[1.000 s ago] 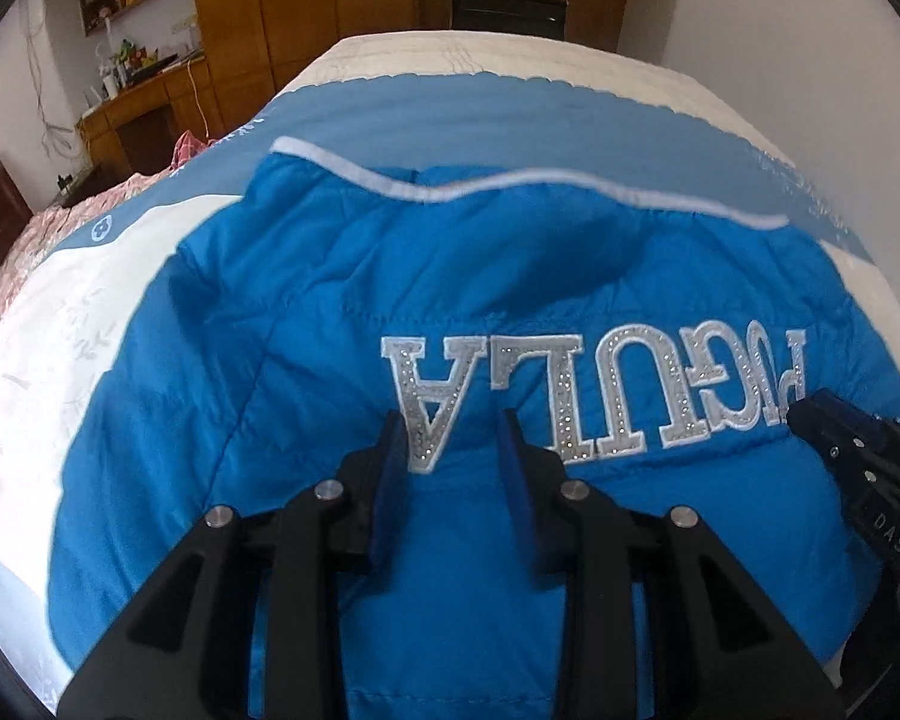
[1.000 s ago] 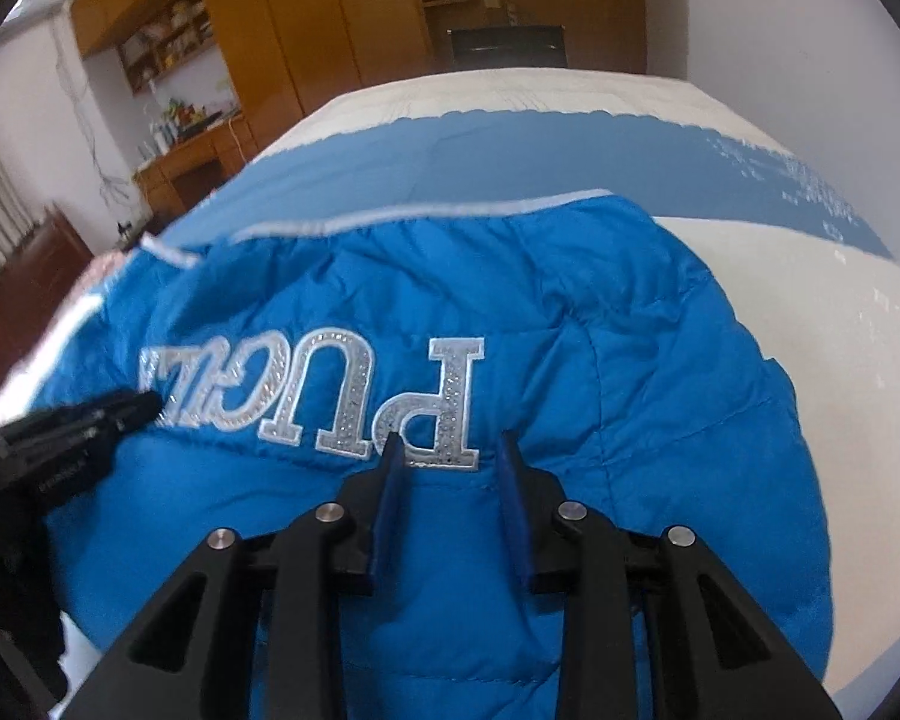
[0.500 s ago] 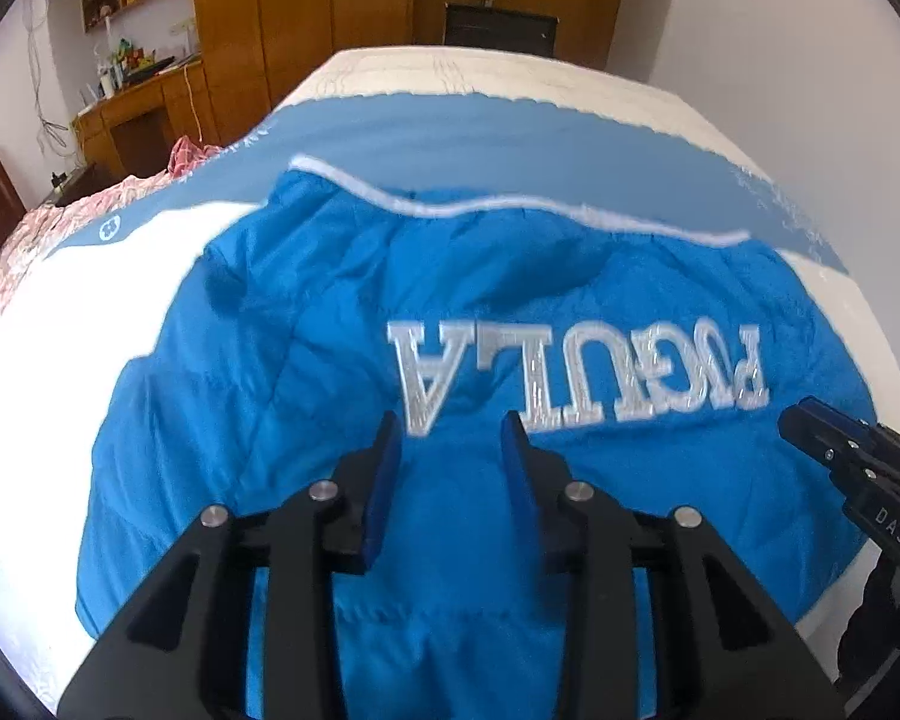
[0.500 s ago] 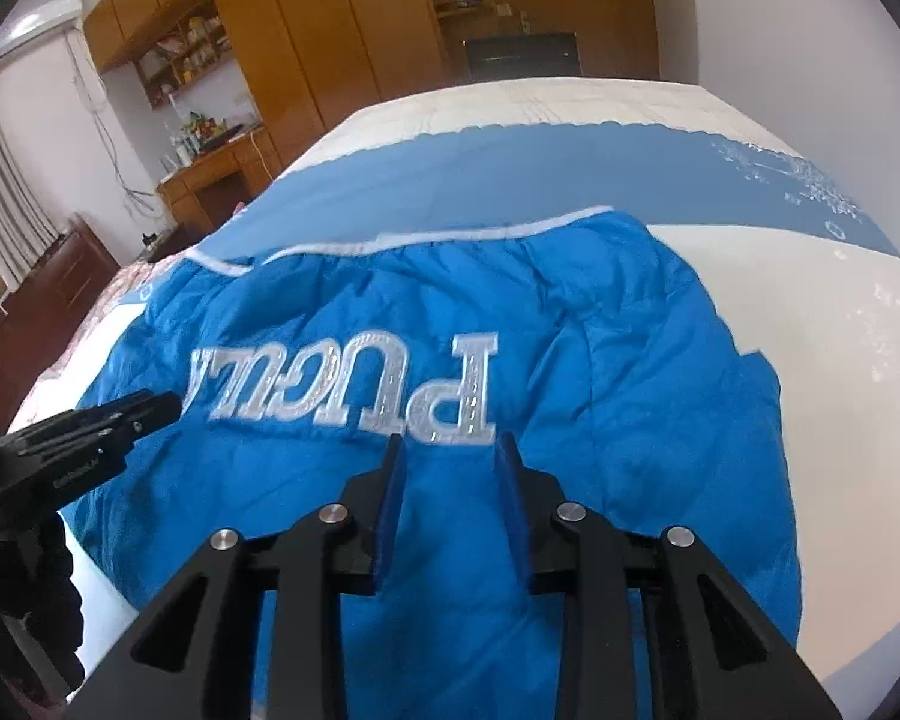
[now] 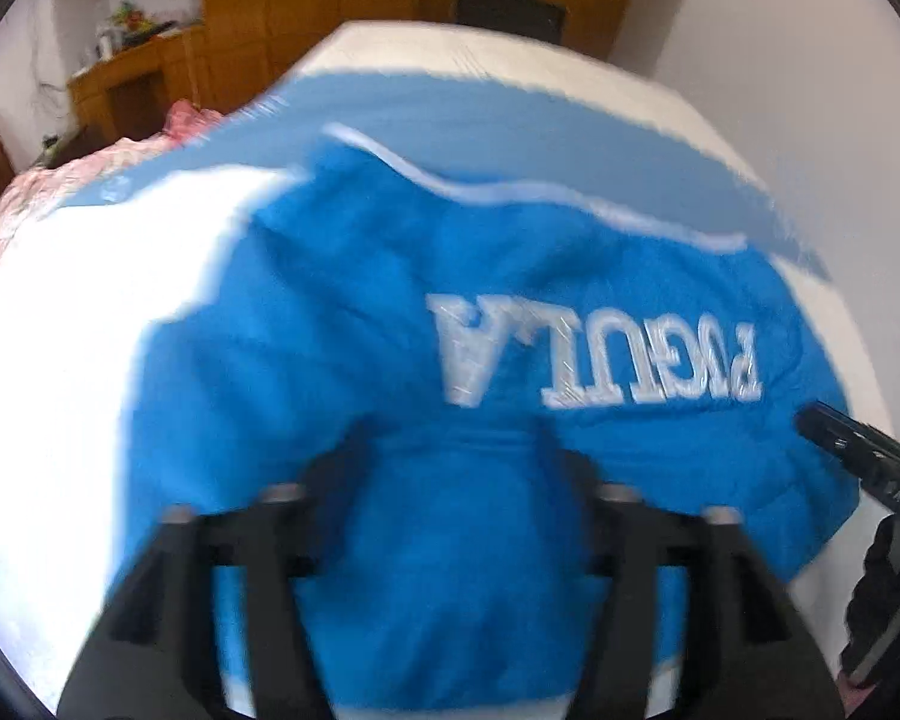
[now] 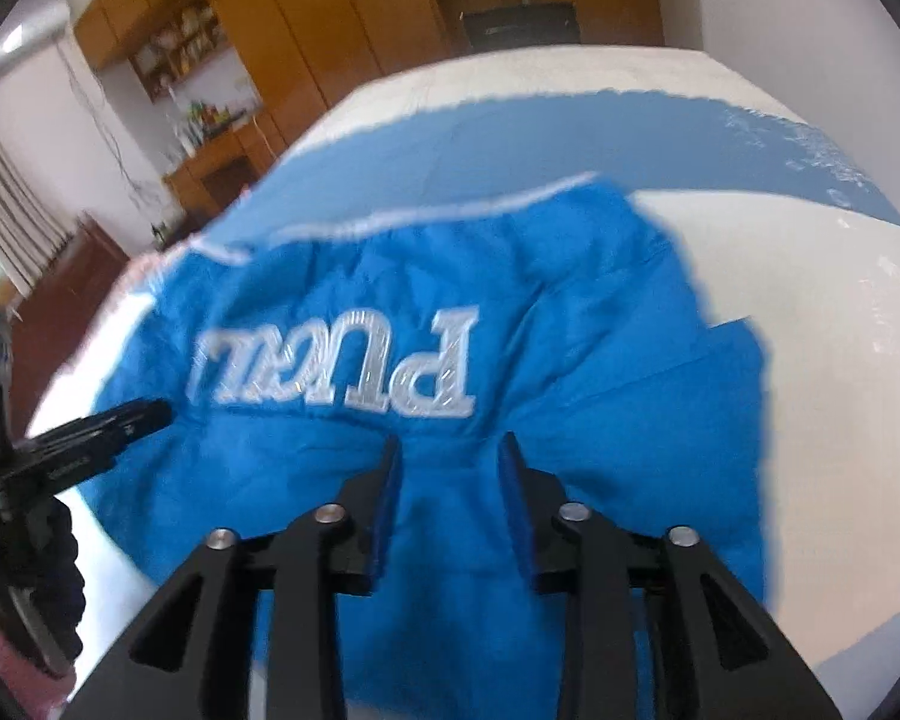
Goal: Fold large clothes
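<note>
1. Now both tongs are opening: the left tongs (image 5: 456,450) have spread far wider than a second ago, and the right tongs (image 6: 450,456) have parted too, though less.
2. Blue cloth shows in each gap, but no pad visibly presses on it; the left wrist view is blurred, so contact there is hard to rule out.
3. Both views take in more of the jacket (image 5: 342,360) than before, which suggests the hands have pulled back and up.
4. It lies on the bed (image 5: 60,360), lettering (image 6: 336,366) upside down, white trim at the far edge.
5. Likely a fold has just been laid and let go; the next grip can be chosen.
</note>
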The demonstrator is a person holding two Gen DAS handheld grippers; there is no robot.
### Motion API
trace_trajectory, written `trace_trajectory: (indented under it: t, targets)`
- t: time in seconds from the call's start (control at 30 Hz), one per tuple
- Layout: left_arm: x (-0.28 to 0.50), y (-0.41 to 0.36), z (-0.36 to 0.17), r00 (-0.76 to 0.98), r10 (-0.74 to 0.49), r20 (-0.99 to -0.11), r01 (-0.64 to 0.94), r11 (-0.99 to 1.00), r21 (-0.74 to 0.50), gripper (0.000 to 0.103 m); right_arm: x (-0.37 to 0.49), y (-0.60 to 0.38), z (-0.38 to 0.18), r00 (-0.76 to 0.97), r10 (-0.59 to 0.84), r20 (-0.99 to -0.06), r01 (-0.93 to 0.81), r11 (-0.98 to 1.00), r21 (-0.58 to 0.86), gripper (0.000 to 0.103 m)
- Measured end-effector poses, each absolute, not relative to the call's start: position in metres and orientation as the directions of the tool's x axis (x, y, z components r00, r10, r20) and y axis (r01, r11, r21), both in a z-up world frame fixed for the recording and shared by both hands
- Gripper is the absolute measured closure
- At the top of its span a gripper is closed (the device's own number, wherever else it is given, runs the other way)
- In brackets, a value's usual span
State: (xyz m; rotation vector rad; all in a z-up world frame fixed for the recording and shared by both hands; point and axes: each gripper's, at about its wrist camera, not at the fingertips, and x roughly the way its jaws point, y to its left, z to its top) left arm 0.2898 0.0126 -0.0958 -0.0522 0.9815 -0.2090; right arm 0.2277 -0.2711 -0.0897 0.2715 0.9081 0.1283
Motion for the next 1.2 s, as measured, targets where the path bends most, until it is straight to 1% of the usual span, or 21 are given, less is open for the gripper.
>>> trace_trajectory:
  t: [0.03,0.07,0.1,0.13,0.2,0.23,0.3,0.37,0.5,0.6,0.7,0.73,0.77,0.8,0.83,0.87,0.93,0.97,1.03,1.07,1.2]
  targets:
    - [0.287,0.026,-0.086,0.567,-0.167,-0.806,0.129,0.985,-0.113,0.024,0.224,-0.283,-0.083,0.622,0.213,-0.754,0.016,0.959,0.284,0.044]
    - [0.286,0.037,-0.081,0.582,-0.141,-0.801,0.111,0.989,-0.094,0.021,0.222,-0.295,-0.078,0.625,0.205,-0.753,0.031,0.958,0.286,0.038]
    - [0.288,0.053,-0.077,0.585,-0.109,-0.804,0.081,0.994,-0.075,0.019,0.222,-0.305,-0.075,0.622,0.207,-0.755,0.043,0.954,0.297,0.029]
    - [0.292,0.068,-0.077,0.576,-0.096,-0.812,0.054,0.995,-0.079,0.017,0.223,-0.32,-0.075,0.611,0.22,-0.761,0.06,0.945,0.321,0.023]
    - [0.302,0.098,-0.085,0.529,-0.117,-0.84,0.016,0.992,-0.128,0.017,0.23,-0.344,-0.082,0.578,0.247,-0.778,0.096,0.926,0.365,0.02]
    - [0.308,0.112,-0.092,0.494,-0.157,-0.855,0.011,0.985,-0.174,0.017,0.235,-0.356,-0.09,0.548,0.284,-0.787,0.11,0.908,0.405,0.017]
    - [0.317,0.128,-0.105,0.453,-0.24,-0.859,0.015,0.965,-0.261,0.017,0.243,-0.374,-0.106,0.506,0.365,-0.782,0.128,0.864,0.486,0.017]
    - [0.324,0.14,-0.119,0.421,-0.281,-0.862,-0.009,0.949,-0.314,0.017,0.249,-0.384,-0.121,0.477,0.398,-0.784,0.155,0.84,0.52,0.016]
    - [0.34,0.151,-0.152,0.354,-0.431,-0.83,-0.045,0.878,-0.476,0.017,0.267,-0.396,-0.153,0.417,0.51,-0.752,0.183,0.763,0.62,0.016]
    - [0.347,0.147,-0.162,0.325,-0.5,-0.803,-0.04,0.841,-0.54,0.017,0.277,-0.4,-0.167,0.414,0.548,-0.727,0.198,0.725,0.66,0.015]
    - [0.352,0.131,-0.165,0.304,-0.499,-0.811,-0.016,0.849,-0.529,0.016,0.285,-0.401,-0.17,0.429,0.577,-0.695,0.187,0.696,0.693,0.016]
    - [0.354,0.126,-0.164,0.302,-0.493,-0.816,-0.01,0.855,-0.519,0.017,0.287,-0.399,-0.171,0.427,0.588,-0.686,0.181,0.688,0.703,0.021]
    - [0.355,0.122,-0.164,0.3,-0.486,-0.821,-0.006,0.86,-0.511,0.025,0.29,-0.396,-0.172,0.418,0.596,-0.686,0.174,0.688,0.704,0.024]
    - [0.356,0.114,-0.163,0.298,-0.478,-0.826,0.004,0.866,-0.5,0.032,0.291,-0.393,-0.174,0.414,0.594,-0.69,0.169,0.694,0.699,0.032]
    - [0.356,0.109,-0.161,0.3,-0.471,-0.83,0.008,0.871,-0.491,0.045,0.293,-0.389,-0.174,0.407,0.595,-0.693,0.162,0.7,0.696,0.044]
    - [0.354,0.107,-0.159,0.302,-0.467,-0.831,0.012,0.874,-0.486,0.058,0.294,-0.386,-0.175,0.398,0.605,-0.689,0.156,0.696,0.701,0.051]
    - [0.35,0.102,-0.151,0.318,-0.44,-0.84,0.02,0.889,-0.458,0.072,0.292,-0.385,-0.17,0.404,0.62,-0.673,0.149,0.681,0.717,0.072]
    - [0.347,0.101,-0.146,0.33,-0.425,-0.843,0.024,0.896,-0.443,0.077,0.289,-0.384,-0.165,0.406,0.619,-0.673,0.144,0.684,0.716,0.075]
    - [0.34,0.098,-0.136,0.35,-0.417,-0.839,0.028,0.9,-0.436,0.083,0.284,-0.381,-0.153,0.417,0.616,-0.668,0.122,0.691,0.713,0.082]
    - [0.336,0.097,-0.13,0.362,-0.418,-0.833,0.033,0.899,-0.437,0.085,0.279,-0.379,-0.142,0.427,0.622,-0.656,0.102,0.688,0.719,0.083]
    - [0.319,0.099,-0.099,0.392,-0.426,-0.815,0.07,0.898,-0.435,0.088,0.262,-0.368,-0.109,0.433,0.647,-0.628,0.046,0.68,0.732,0.085]
